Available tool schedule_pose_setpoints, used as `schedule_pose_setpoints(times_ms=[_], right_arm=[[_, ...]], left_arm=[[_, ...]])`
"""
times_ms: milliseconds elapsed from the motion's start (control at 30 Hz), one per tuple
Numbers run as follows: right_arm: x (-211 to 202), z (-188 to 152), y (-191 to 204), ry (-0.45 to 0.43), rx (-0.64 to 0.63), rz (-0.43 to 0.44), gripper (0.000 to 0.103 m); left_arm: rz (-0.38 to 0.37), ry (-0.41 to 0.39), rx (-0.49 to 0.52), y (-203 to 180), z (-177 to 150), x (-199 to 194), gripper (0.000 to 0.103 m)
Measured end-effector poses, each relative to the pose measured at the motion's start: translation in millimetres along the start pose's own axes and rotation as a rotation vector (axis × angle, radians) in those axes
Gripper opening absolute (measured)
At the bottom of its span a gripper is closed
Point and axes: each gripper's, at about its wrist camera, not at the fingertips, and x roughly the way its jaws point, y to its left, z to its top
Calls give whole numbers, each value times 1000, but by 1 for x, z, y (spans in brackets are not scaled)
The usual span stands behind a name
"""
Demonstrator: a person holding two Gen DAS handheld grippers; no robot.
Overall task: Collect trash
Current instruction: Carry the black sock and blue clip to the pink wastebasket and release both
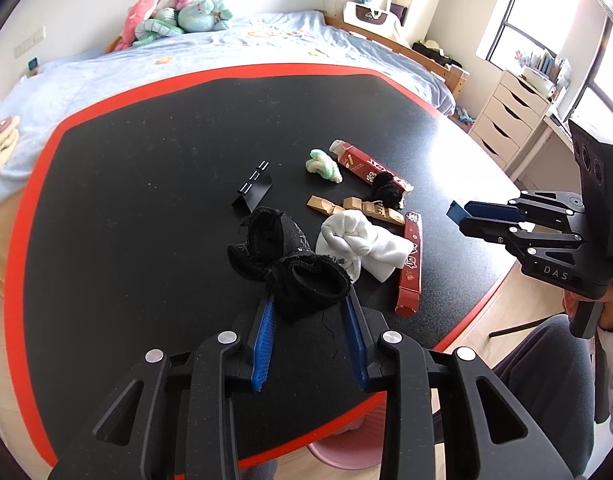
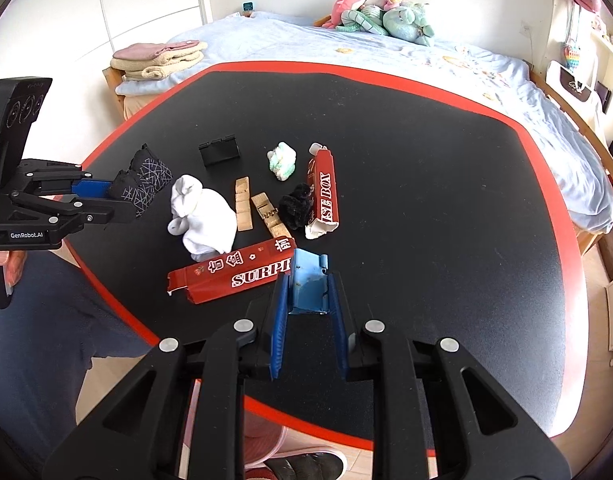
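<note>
Left gripper [image 1: 308, 300] clamps black sock [image 1: 290, 264]; right gripper [image 2: 308, 296] clamps blue box [image 2: 309, 282].

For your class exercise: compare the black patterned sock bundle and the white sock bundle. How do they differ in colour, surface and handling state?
The black patterned sock bundle is dark with thin pale line markings; the white sock bundle is plain. The black one is clamped in the left gripper; the white one lies free on the black table, nearer the long red carton. Both are soft, knotted fabric.
</note>
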Motion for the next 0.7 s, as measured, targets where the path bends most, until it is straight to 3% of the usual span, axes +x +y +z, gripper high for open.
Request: schedule_pose_setpoints(times_ms=[333, 700], right_arm=[[-46, -21, 31, -44, -27, 22, 20], [-74, -59, 70, -37, -75, 65, 20]], left_arm=[[-21, -26, 68, -26, -27, -33, 31], [-68, -4, 128, -52, -58, -42, 32]])
